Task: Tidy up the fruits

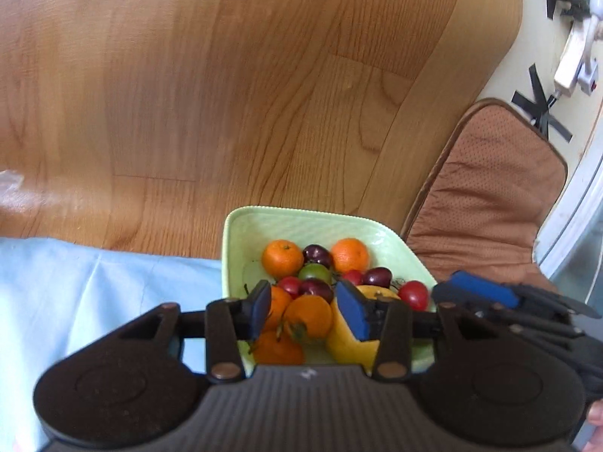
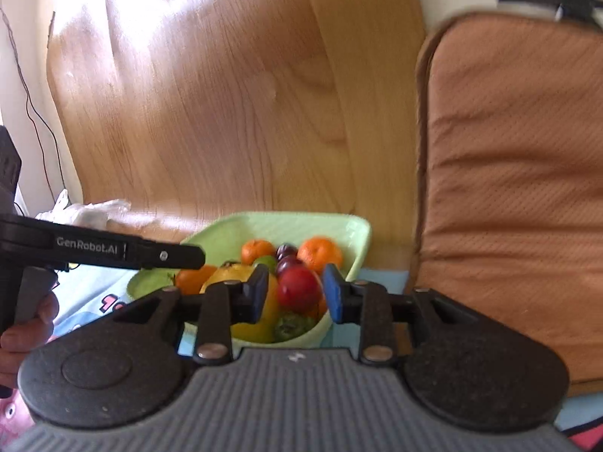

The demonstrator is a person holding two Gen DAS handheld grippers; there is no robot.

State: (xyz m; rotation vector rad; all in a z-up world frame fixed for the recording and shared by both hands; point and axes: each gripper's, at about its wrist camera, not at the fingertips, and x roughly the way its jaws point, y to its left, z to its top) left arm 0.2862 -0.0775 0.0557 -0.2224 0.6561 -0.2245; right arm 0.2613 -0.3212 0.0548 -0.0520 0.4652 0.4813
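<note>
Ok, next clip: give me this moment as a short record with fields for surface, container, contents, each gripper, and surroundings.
surface: wooden table, light blue cloth at the near edge
container: pale green dish partly on the cloth
contents: oranges, dark plums, red fruits, one green fruit, one yellow fruit
left gripper: open above the dish, holding nothing
right gripper: open, holding nothing
surroundings: brown cushion beside the table

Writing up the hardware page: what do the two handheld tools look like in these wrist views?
Both match: the left tool and right tool have black linkage arms with silver rivets, blue pads on the fingers, and a ribbed grey body between two round textured black housings. The left tool's black side bar reads "GenRobot.AI" in white. No sleeves visible.
</note>
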